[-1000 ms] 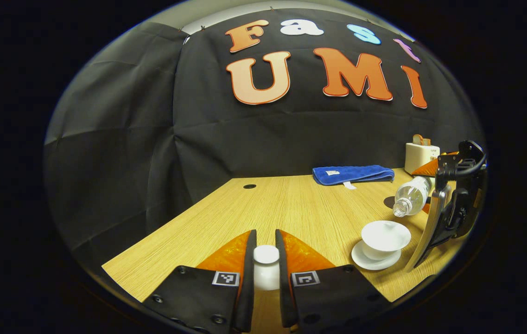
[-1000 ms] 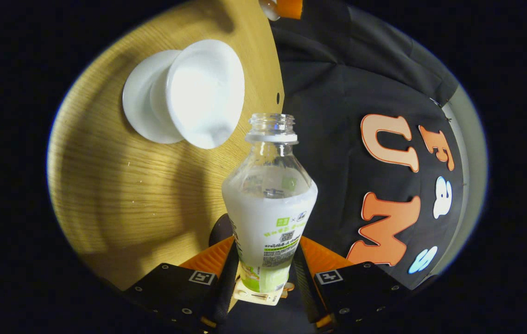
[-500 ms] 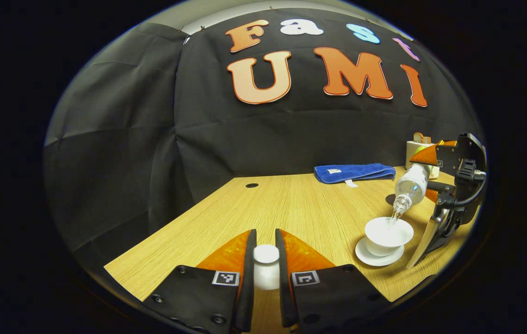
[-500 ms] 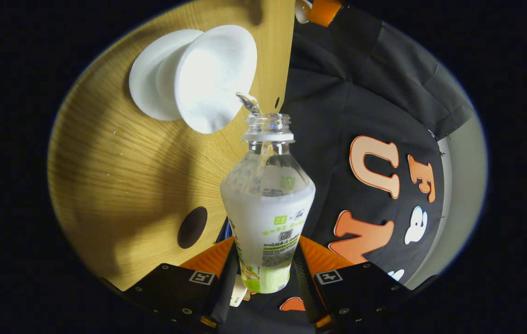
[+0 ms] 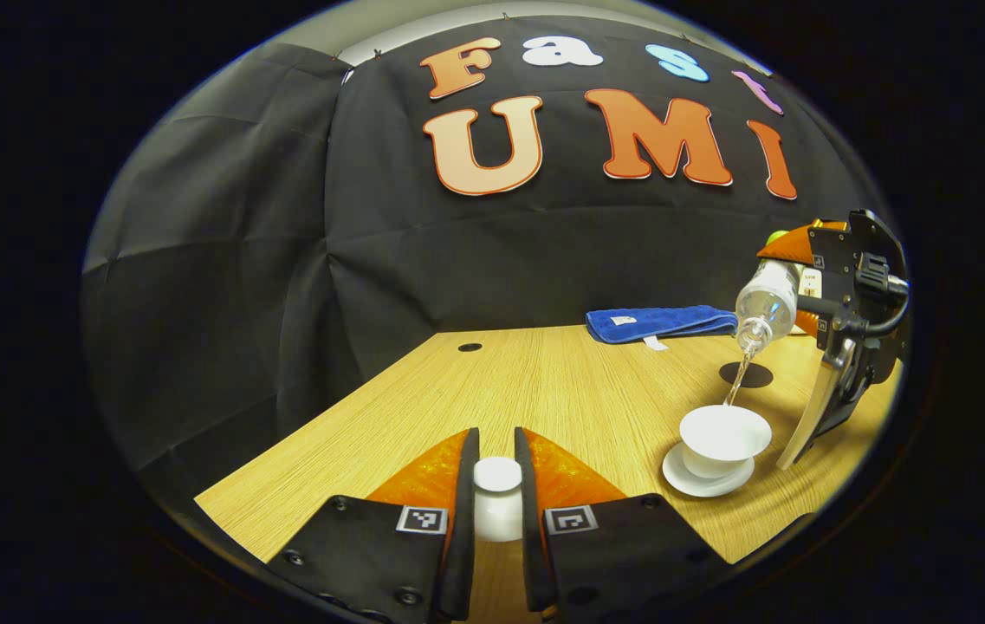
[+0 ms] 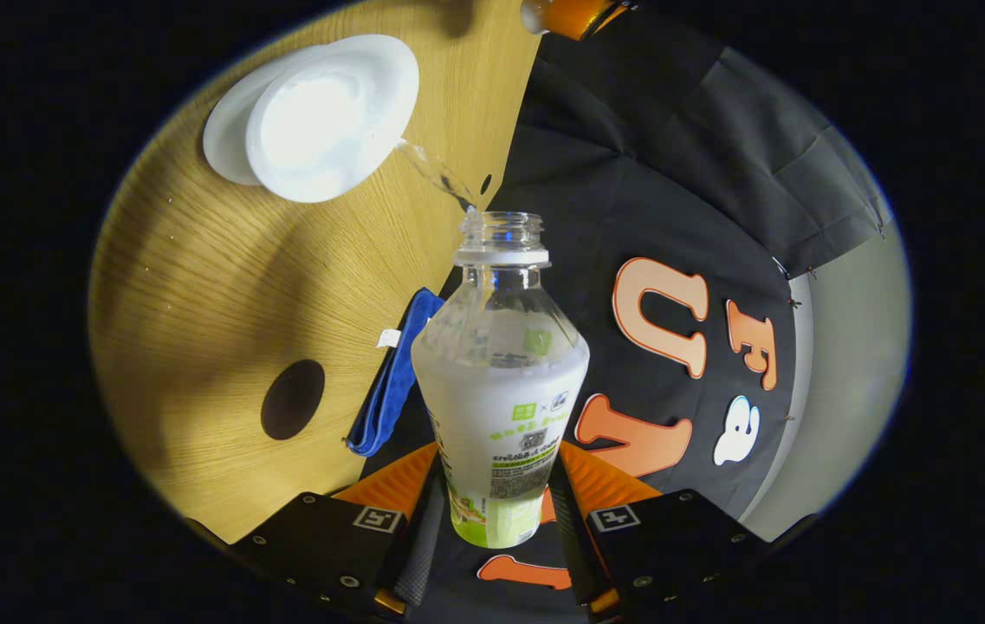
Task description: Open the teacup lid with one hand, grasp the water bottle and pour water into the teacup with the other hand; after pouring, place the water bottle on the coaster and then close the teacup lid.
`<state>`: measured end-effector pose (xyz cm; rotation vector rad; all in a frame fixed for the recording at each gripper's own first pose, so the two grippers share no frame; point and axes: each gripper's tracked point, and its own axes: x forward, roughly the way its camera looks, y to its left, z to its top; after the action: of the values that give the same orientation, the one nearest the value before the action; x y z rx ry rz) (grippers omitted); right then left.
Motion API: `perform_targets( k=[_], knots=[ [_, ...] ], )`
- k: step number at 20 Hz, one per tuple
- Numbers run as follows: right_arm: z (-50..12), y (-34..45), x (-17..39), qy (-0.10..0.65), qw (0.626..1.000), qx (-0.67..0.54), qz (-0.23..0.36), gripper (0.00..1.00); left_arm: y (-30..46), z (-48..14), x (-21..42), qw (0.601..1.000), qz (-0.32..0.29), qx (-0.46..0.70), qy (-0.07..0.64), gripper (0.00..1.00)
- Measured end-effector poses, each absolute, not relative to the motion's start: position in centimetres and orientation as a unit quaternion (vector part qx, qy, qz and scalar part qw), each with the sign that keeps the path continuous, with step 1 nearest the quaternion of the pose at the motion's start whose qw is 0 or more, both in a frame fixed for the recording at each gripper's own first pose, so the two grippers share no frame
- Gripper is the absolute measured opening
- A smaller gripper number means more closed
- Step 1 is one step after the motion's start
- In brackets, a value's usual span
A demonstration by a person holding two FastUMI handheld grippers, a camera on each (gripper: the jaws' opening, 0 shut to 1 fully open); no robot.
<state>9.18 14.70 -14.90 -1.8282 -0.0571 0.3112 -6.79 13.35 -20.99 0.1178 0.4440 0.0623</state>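
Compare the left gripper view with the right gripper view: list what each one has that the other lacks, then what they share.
Left gripper view alone: the teacup lid clamped between the left gripper fingers, and the right gripper from outside, tipping the bottle.

Right gripper view alone: the right gripper up close, shut on the water bottle's labelled body.

Shared: the teacup on its saucer, the stream of water falling into it, the dark round coaster, the blue towel and the wooden table.

I note a white cup (image 5: 724, 438) and saucer (image 5: 707, 481), white lid (image 5: 497, 475), clear bottle (image 6: 501, 373) with green-white label, blue towel (image 5: 659, 323), dark round coaster (image 5: 746, 374), light wood-grain table (image 5: 544, 390).
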Motion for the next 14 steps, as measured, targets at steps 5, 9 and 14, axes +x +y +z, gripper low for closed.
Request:
perform_targets(
  k=[5, 9, 14],
  knots=[
    [-14.4, 14.6, 9.8, -0.041, 0.588, -0.799, 0.120, 0.64, 13.0, -21.4, -7.0, 0.972, 0.032, 0.058, 0.225, 0.27],
    [-15.2, 14.9, 9.2, -0.039, 0.582, -0.802, 0.129, 0.64, 13.1, -21.3, -7.0, 0.972, 0.036, 0.061, 0.223, 0.27],
    [-16.2, 16.4, 8.2, -0.060, 0.557, -0.816, 0.142, 0.64, 12.8, -21.3, -7.4, 0.972, 0.033, 0.062, 0.224, 0.27]
  ],
)
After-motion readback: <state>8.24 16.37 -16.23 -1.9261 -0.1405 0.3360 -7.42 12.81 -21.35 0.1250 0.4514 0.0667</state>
